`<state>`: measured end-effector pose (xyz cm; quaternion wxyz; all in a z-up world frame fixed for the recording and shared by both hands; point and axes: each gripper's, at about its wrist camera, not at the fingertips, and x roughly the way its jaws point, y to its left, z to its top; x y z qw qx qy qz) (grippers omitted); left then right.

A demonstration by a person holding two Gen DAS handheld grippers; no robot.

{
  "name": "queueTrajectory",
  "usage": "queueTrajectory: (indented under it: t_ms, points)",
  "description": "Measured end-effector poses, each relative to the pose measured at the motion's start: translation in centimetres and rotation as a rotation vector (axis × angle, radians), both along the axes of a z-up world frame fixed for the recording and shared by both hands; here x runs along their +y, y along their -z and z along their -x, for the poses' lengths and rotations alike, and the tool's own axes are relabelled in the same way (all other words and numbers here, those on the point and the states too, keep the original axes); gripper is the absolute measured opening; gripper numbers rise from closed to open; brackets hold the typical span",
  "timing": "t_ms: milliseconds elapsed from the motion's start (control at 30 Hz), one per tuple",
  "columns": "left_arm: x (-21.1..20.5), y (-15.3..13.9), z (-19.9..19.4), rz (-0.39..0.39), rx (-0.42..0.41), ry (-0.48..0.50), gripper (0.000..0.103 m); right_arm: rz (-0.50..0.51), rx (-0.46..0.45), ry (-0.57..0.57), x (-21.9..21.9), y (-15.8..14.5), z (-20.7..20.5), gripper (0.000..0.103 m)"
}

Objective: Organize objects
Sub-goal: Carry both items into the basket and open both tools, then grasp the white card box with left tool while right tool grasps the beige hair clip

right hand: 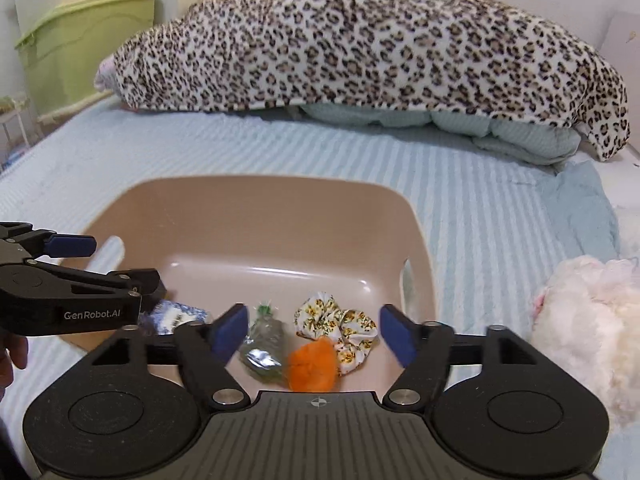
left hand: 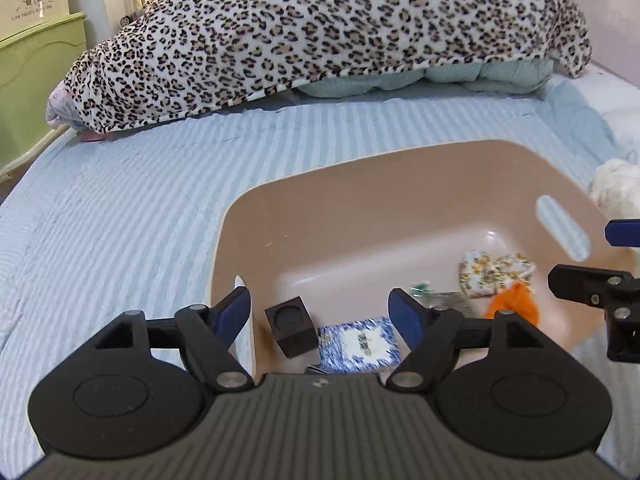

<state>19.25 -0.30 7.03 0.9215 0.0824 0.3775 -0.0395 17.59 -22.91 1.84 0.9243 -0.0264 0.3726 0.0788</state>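
A tan plastic bin sits on the striped bed. Inside lie a black cube, a blue-and-white packet, a clear foil wrapper, an orange fuzzy item and a floral scrunchie. My left gripper is open and empty over the bin's near left rim; it also shows at the left of the right wrist view. My right gripper is open and empty above the orange item and wrapper.
A leopard-print blanket over a pale green quilt fills the far side of the bed. A white plush toy lies right of the bin. A green cabinet stands at the left.
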Motion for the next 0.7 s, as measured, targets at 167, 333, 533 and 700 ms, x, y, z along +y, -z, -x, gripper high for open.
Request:
queueTrajectory:
  t_ms: [167,333,533,700]
  points:
    - [0.2,-1.6,3.1,0.008,-0.028,0.002,0.084,0.006,-0.012,0.003,-0.7,-1.7,3.2,0.091]
    - [-0.1,-2.1,6.2,0.003,-0.024,0.039,0.088,0.008,-0.020,0.025,-1.6,-2.1,6.4,0.094]
    - [-0.2,-1.5,9.5,0.020,0.005,0.055,0.088,-0.009,0.026,0.027,-2.8,-1.1,8.9,0.096]
    - [-0.5,0.6,11.3,0.048,0.055,0.068,0.088,0.001,0.063,0.032,-3.2,0.7,10.4,0.096]
